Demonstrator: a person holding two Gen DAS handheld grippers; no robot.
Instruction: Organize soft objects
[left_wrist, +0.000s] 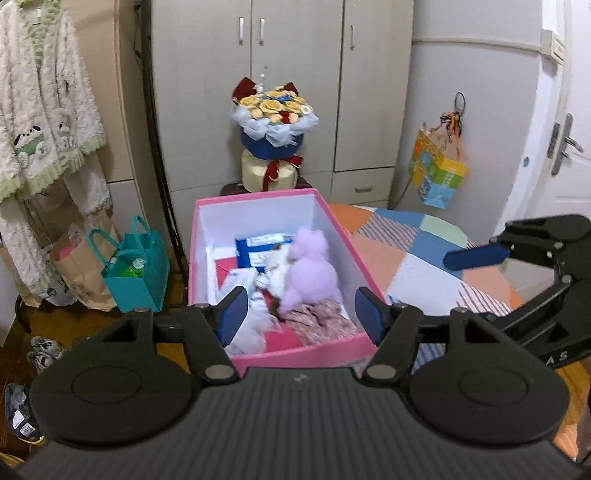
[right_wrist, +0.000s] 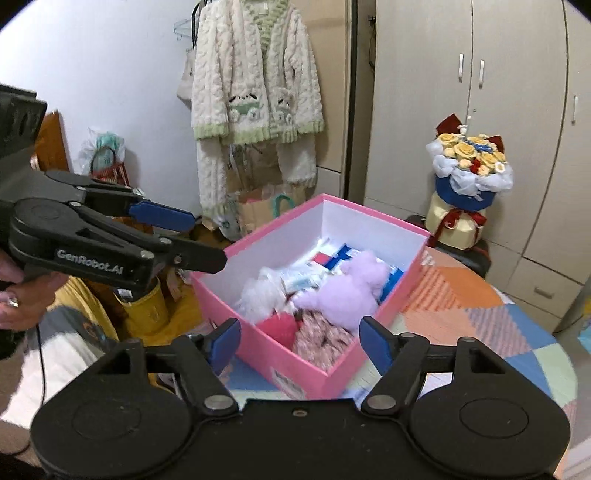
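Note:
A pink box with white inner walls stands on a patchwork-covered table. Inside lie a purple plush toy, a white fluffy item, a pink floral cloth, a hot-pink item and blue-and-white packets. My left gripper is open and empty, just above the box's near end. My right gripper is open and empty over the box's near corner. Each gripper shows in the other's view, the right one and the left one.
A flower bouquet stands on a stool before the grey wardrobe. A fluffy white cardigan hangs at the left. A teal bag and paper bags sit on the floor. A white door is at the right.

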